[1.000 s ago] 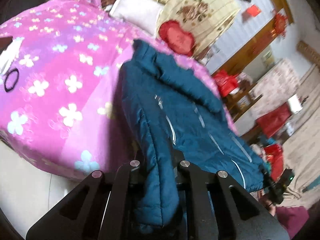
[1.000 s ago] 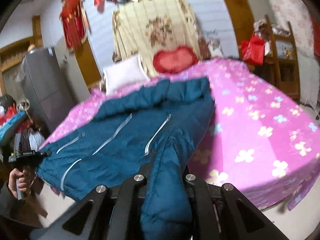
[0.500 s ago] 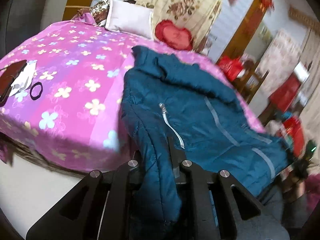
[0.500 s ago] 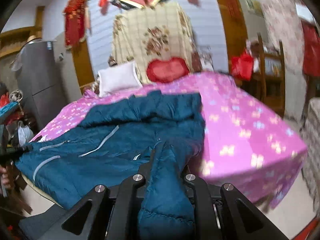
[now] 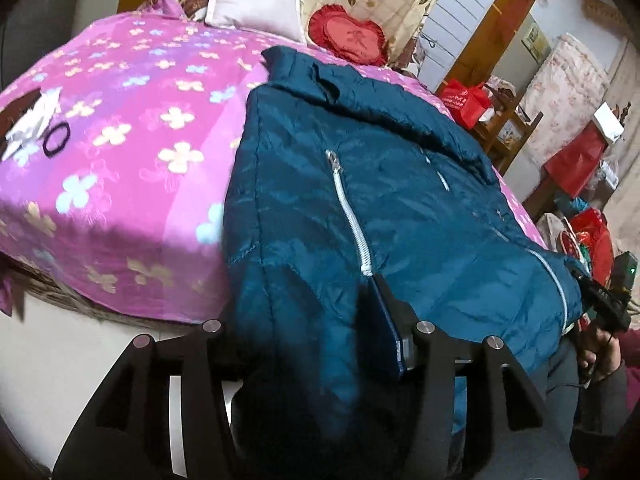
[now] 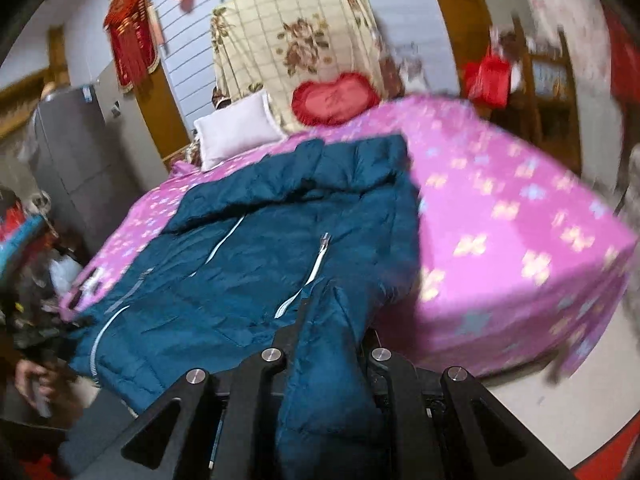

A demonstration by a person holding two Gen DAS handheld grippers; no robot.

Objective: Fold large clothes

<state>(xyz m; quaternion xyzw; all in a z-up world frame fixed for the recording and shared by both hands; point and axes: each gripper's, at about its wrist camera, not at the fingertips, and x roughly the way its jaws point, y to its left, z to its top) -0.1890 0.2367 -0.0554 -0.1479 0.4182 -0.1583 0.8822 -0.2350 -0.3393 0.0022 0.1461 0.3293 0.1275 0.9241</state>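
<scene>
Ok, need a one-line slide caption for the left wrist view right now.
Left gripper, jaws just opened, astride the hem of a teal padded jacket spread on a pink floral bedspread.

Open pink bedspread [image 5: 132, 128] beside jacket [image 5: 360, 200]

Padded jacket [image 5: 360, 208] folds hide the left tool's [image 5: 316, 344] left fingertip.

left hand-held gripper [image 5: 316, 344] | jaws just opened apart | jacket [image 5: 360, 208] fabric between
</scene>
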